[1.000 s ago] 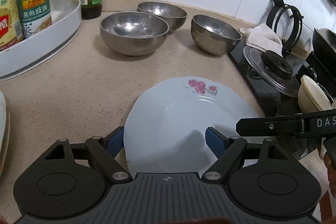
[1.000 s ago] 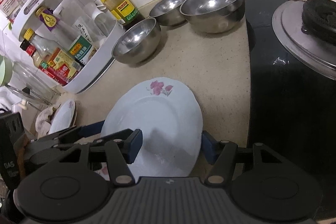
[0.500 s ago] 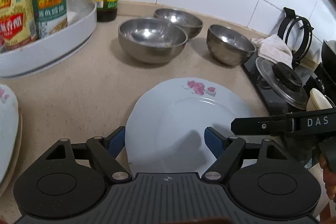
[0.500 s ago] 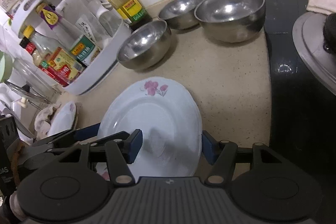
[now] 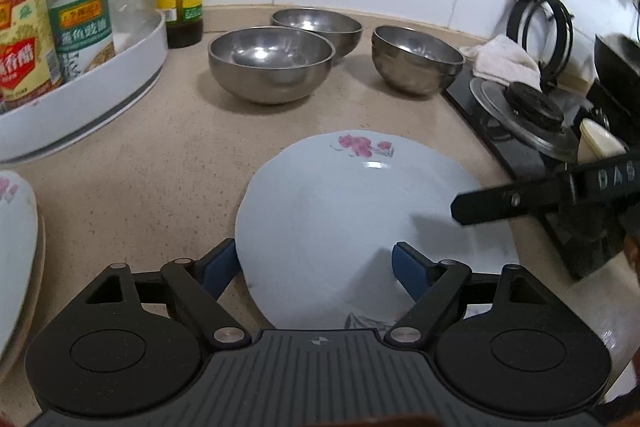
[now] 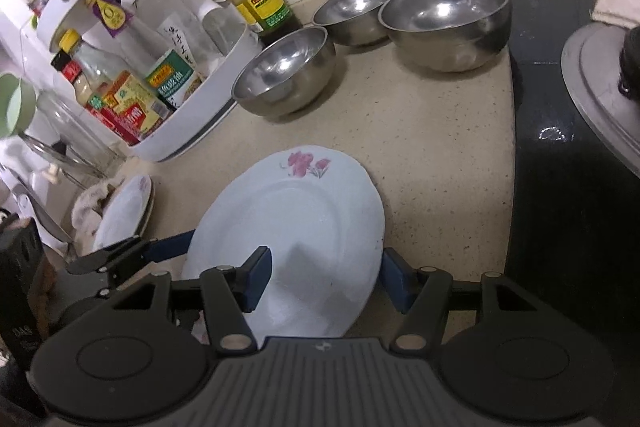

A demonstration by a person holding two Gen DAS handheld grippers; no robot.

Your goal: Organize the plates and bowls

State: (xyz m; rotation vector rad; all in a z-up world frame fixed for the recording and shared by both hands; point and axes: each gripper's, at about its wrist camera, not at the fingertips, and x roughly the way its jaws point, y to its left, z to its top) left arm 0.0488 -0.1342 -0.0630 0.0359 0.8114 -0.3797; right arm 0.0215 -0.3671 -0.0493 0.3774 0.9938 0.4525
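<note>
Left wrist view first: the plate (image 5: 340, 211), white with a pink flower, sits low over the counter (image 5: 160, 167), and I can't tell whether it rests there or is lifted. The left gripper (image 5: 316, 263) straddles the plate's left rim, one pad tucked at the edge, the other above the plate's well. Its jaws have just been opening, with that rim between them and no pinch showing. From the right wrist, the right gripper (image 6: 326, 275) stands spread across the plate's right rim, one pad over the plate, one just outside the edge, not squeezing that I can see. Three steel bowls (image 5: 272, 63) wait beyond the plate, well apart from it. Left of the plate is a stack (image 6: 124, 211) of similar plates; right of it, the hob (image 6: 560, 187).
</note>
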